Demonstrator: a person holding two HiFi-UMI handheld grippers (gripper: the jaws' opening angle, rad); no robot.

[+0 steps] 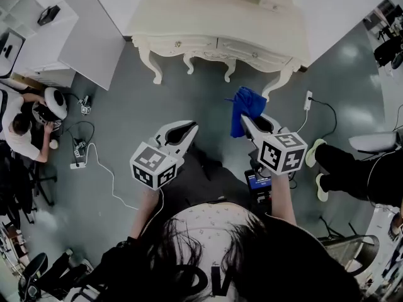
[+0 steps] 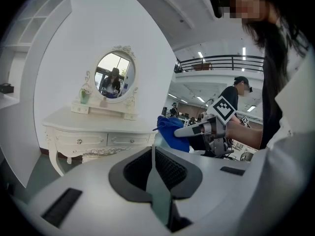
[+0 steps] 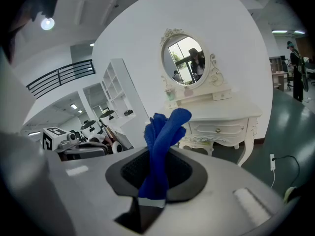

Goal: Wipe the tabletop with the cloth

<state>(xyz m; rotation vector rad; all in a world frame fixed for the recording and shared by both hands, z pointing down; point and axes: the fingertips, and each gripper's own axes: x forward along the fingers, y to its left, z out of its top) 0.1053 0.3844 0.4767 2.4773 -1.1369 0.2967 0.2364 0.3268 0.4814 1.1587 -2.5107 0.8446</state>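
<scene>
Cloth [image 3: 162,146], deep blue and soft, bunched into thick folds, clamped between the jaws of the right hand-held gripper [image 3: 153,186] and standing up out of them. In the head view, same cloth [image 1: 244,109] draped off the tip of that hand-held gripper [image 1: 249,124], held in the air over the floor, short of the worktop and not touching it. Left hand-held gripper [image 2: 155,168] alongside, jaws pressed together on nothing, ribbed black pads meeting in a thin line; near the right one in the head view [image 1: 187,129] but apart from it. Both bodies smooth grey-white plastic, each carrying a cube of square markers.

Ahead, across a strip of floor [image 1: 126,106]: worktop [image 1: 214,17], a cream dressing table with smooth matte top, carved scalloped apron, two knobbed drawers [image 2: 93,140] and curved legs [image 1: 154,68]. Oval mirror [image 2: 114,77] in an ornate cream frame upright at the back of it, against a plain white wall [image 2: 59,68].

Floor grey-green, glossy, catching ceiling lights. Power strip [image 1: 308,99] with a dark cable lying near the table's right front leg. White open shelf unit [image 3: 115,90] off to the left. Seated person [image 1: 19,131] at the far left among loose cables; at the right edge, dark trouser legs ending in pale shoes [image 1: 318,153].
</scene>
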